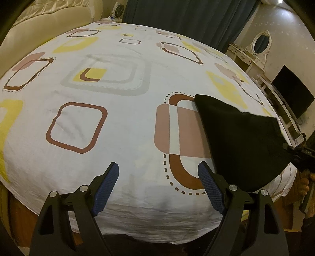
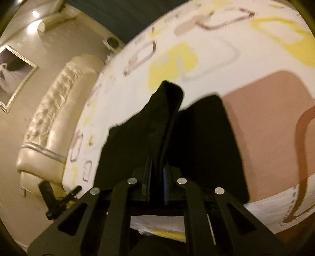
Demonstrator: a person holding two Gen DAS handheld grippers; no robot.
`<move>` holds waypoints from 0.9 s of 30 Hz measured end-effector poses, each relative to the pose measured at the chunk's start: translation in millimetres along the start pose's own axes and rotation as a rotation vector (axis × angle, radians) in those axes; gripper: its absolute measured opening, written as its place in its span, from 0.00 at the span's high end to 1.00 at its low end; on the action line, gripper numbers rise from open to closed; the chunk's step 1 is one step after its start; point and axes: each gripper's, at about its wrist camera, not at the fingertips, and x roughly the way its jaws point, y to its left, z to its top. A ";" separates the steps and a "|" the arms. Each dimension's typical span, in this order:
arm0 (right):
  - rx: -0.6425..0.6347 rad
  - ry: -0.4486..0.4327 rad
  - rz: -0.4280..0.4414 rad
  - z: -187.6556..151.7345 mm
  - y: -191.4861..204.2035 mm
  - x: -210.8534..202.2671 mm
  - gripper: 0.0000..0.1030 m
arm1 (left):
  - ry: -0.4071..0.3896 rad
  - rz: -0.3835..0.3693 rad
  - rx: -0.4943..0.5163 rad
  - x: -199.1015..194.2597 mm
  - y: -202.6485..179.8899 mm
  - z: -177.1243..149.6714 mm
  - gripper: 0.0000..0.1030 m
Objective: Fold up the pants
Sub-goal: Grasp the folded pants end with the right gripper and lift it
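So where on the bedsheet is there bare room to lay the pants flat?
Bare room: the patterned white bedsheet from the open left gripper up to the cream headboard. Crowded: the near right edge, where the right gripper clamps the black pants.

Black gripper [image 1: 158, 173], blue textured pads [image 1: 106, 189], silver screws.

Bed sheet [image 1: 118, 122] white, printed with brown, yellow and grey rounded squares. Cream tufted headboard [image 2: 49, 110] along the far left. Dark teal curtains [image 1: 177, 13] behind the bed. At right, white dressing table with oval mirror [image 1: 260, 42]; dark TV screen [image 1: 293, 94] nearer. Framed picture [image 2: 13, 76] on beige wall. Warm ceiling spotlights [image 2: 35, 12].
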 end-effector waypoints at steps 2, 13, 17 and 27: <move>0.021 -0.006 -0.049 0.7 -15.5 -2.4 0.92 | 0.004 -0.002 0.001 1.2 0.2 -0.3 0.21; 0.185 -0.009 0.007 -15.0 -74.5 20.9 0.92 | 0.029 -0.004 0.018 7.6 -6.0 -5.0 0.21; 0.220 -0.054 0.047 -20.6 -86.8 8.1 0.90 | 0.037 -0.016 0.022 8.3 -7.5 -6.2 0.21; 0.255 -0.150 -0.025 -20.9 -89.3 -30.3 0.45 | 0.067 -0.108 0.030 12.6 -24.9 -12.9 0.21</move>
